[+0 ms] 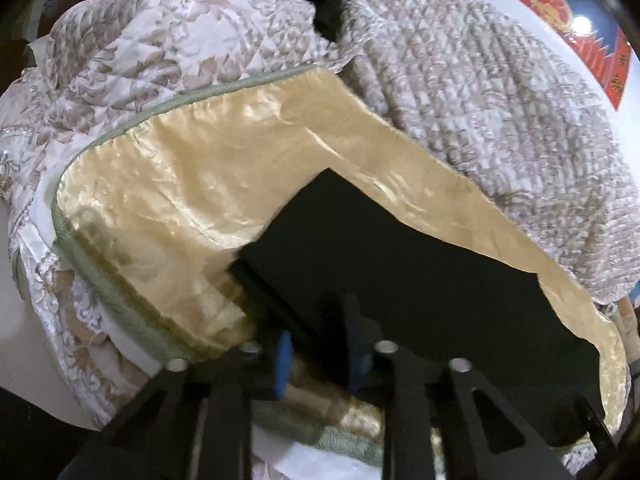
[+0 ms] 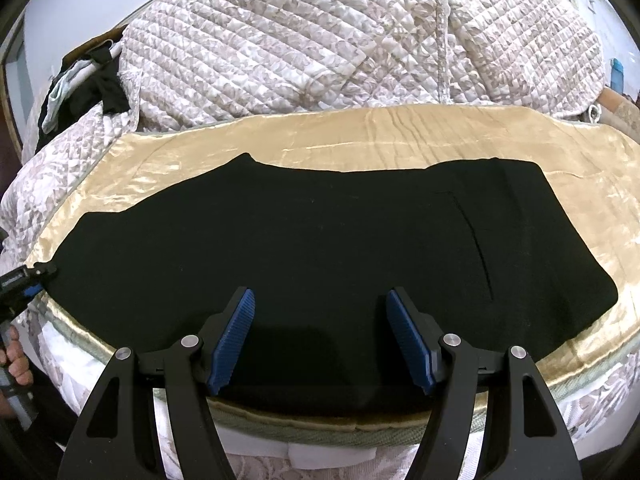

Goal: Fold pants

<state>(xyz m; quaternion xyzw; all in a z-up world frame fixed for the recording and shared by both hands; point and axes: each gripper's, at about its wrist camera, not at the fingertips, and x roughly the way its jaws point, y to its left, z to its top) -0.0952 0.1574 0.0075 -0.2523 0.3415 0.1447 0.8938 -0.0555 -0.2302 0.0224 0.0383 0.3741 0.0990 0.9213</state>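
Black pants [image 2: 320, 240] lie flat across a gold satin sheet [image 2: 360, 132] on a bed, waistband to the right, leg ends to the left. My right gripper [image 2: 320, 332] is open, its blue pads [image 2: 236, 332] spread just above the pants' near edge. My left gripper [image 1: 320, 360] is at the leg end [image 1: 360, 260]; its blue pads [image 1: 283, 360] stand close with the black cloth's corner between them. In the right wrist view my left gripper [image 2: 38, 272] shows at the far left, touching the leg end.
A quilted floral cover [image 2: 320, 40] is heaped behind the sheet. Dark clothes [image 2: 96, 88] hang at the back left. The mattress edge with green piping [image 2: 320, 420] runs below my right gripper. A red and blue poster [image 1: 580, 20] is on the wall.
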